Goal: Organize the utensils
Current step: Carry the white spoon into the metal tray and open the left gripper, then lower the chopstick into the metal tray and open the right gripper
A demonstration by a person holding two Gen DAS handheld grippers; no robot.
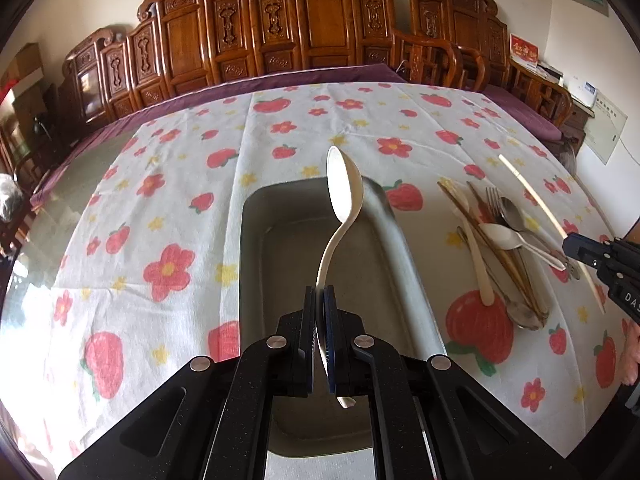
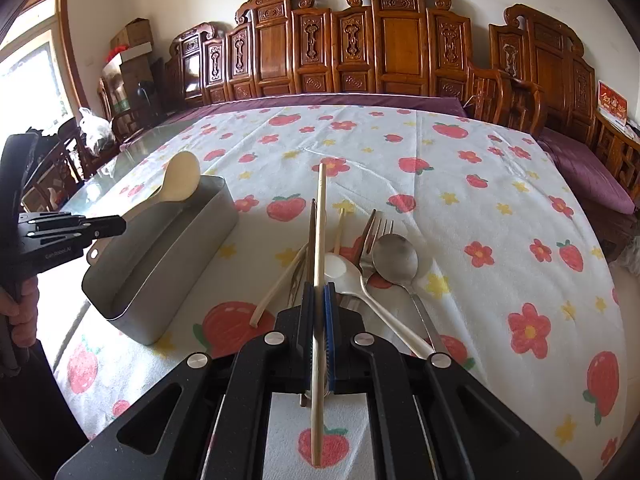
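Carved chairs back a floral counter (image 1: pixel 168 184). Left tool (image 1: pixel 320 300) pinches a spoon (image 1: pixel 343 188) upright over the bin (image 1: pixel 400 240) at centre frame; right tool (image 2: pixel 320 300) clamps a chopstick (image 2: pixel 319 240) over the utensil pile (image 2: pixel 384 264).

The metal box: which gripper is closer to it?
Left. The left gripper holds a white spoon right above the metal box. The right gripper, holding a chopstick, is off beside it over the utensil pile.
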